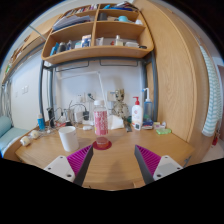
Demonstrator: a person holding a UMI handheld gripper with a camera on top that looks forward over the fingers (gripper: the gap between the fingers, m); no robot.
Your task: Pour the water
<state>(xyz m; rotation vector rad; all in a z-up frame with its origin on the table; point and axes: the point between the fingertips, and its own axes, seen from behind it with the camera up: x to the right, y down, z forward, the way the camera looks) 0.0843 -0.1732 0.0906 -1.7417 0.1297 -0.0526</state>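
Note:
A slim clear bottle with pink contents (102, 125) stands upright on a red coaster (102, 145) on the wooden desk (115, 160), just ahead of my fingers. A white cup (68, 137) stands to its left. My gripper (113, 161) is open and empty, its purple pads (148, 158) wide apart over bare desk, short of the bottle.
A white pump bottle (136, 114) and a small green thing (162, 130) stand at the back right. Clutter of small items lies at the back left (40, 128). A wooden shelf with several items (97, 40) hangs above the desk. A wooden panel (180, 75) rises at the right.

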